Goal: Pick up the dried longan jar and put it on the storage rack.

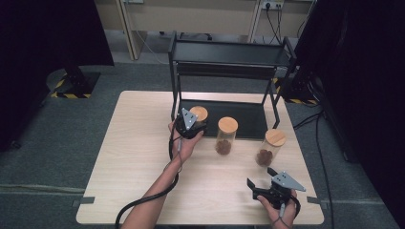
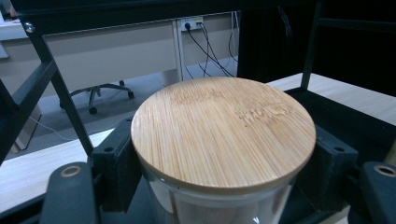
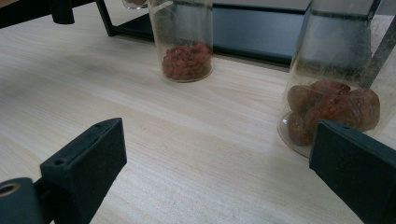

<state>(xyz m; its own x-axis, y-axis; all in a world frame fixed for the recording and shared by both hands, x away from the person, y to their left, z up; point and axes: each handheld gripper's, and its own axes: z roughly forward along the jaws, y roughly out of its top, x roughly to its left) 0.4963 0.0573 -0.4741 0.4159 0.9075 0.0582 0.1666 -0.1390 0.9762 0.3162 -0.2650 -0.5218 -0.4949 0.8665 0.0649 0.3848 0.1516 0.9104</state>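
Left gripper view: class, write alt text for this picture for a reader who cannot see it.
A glass jar with a round bamboo lid sits clamped between the left gripper's two black jaws. Behind it stand the legs of a black metal rack, a pale wooden table and an office floor with a wheeled chair base.

Grey carpet floor (image 1: 57, 138), beige desks (image 1: 191, 16), wall sockets (image 1: 272, 5), dim edges.

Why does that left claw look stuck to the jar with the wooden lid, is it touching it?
Touching. In the left gripper view, the left gripper's black fingers press against both sides of the glass jar just under its lid.
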